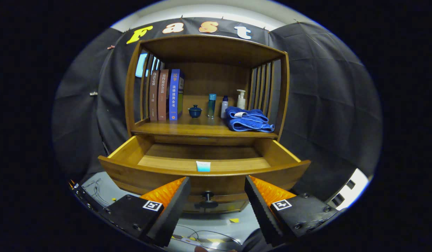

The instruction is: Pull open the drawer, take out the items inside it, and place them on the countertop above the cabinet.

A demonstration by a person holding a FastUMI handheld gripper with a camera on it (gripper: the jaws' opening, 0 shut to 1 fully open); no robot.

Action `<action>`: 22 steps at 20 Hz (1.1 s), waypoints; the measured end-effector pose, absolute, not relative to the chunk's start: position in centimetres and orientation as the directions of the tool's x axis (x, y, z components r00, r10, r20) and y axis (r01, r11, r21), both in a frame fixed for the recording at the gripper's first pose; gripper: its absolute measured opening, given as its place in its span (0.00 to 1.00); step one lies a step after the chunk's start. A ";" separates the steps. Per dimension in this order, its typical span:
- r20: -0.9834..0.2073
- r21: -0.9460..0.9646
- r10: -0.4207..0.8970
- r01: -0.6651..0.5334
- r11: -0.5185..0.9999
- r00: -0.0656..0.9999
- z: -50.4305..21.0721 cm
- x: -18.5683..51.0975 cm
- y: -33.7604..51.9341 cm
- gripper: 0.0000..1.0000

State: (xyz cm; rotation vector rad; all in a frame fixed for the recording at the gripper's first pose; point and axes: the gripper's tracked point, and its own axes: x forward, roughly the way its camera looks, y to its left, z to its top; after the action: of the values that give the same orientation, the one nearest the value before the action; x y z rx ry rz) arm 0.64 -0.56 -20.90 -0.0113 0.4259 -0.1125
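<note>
At the bottom of the frame the gripper [217,199] sits nearest the camera, its two black ridged fingers [174,210] spread wide apart with nothing between them. Orange panels and small square markers show on the finger bases. Between the fingertips, just ahead, is the dark round knob [208,196] of the drawer front; the fingers do not touch it.

The drawer [160,173] is pulled well out of the wooden cabinet [132,87] and fills the lower middle of the frame. Inside it, close behind the front board and near the centre, lies one small item, a white and light-blue tube [203,166]. The rest of the drawer floor that can be seen is bare wood.

Above the drawer, in the middle of the frame, is the open shelf that serves as the desk [174,129]. At its left stand three upright books [166,95], two brown and one blue. To their right, in a row toward the back, are a small dark-blue lidded cup [195,111], a teal bottle [211,104], a small white bottle [224,106] and a pump bottle [241,99]. A folded blue towel [249,120] lies at the right end of the desk, in front of the pump bottle.

Below the cabinet, at lower left, loose cables [93,192] lie on a grey floor [216,218].
</note>
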 end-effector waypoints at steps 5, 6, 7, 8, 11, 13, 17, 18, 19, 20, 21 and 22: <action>-0.577 -0.009 -0.141 0.166 0.986 0.804 -19.6 5.0 -0.2 0.99; -0.616 -0.032 -0.157 0.174 0.984 0.772 -19.9 5.9 -0.4 0.99; -0.651 -0.039 -0.157 0.174 0.984 0.742 -20.1 7.1 -0.2 0.99; -0.685 -0.026 -0.145 0.175 0.984 0.714 -20.5 8.2 0.3 0.99; -0.765 0.024 -0.098 0.180 0.983 0.637 -22.7 11.3 1.1 0.99; -0.836 0.004 -0.096 0.182 0.983 0.540 -24.9 12.0 0.8 0.99; -0.920 -0.003 -0.053 0.130 0.991 0.389 -29.7 13.6 1.7 0.99; -0.929 0.007 -0.037 0.117 0.993 0.369 -30.6 13.9 2.0 0.99; -0.935 0.008 -0.031 0.107 0.994 0.352 -31.3 14.3 1.9 0.99; -0.943 -0.002 -0.033 0.094 0.996 0.333 -32.0 14.6 1.7 0.99; -0.950 -0.019 -0.042 0.079 0.997 0.308 -32.7 14.8 1.5 0.99; -0.956 -0.026 -0.041 0.057 0.998 0.290 -33.5 14.8 1.3 0.99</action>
State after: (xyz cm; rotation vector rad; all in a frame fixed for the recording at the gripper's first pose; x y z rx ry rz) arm 14.84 1.33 -33.47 0.0140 1.2753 -0.0653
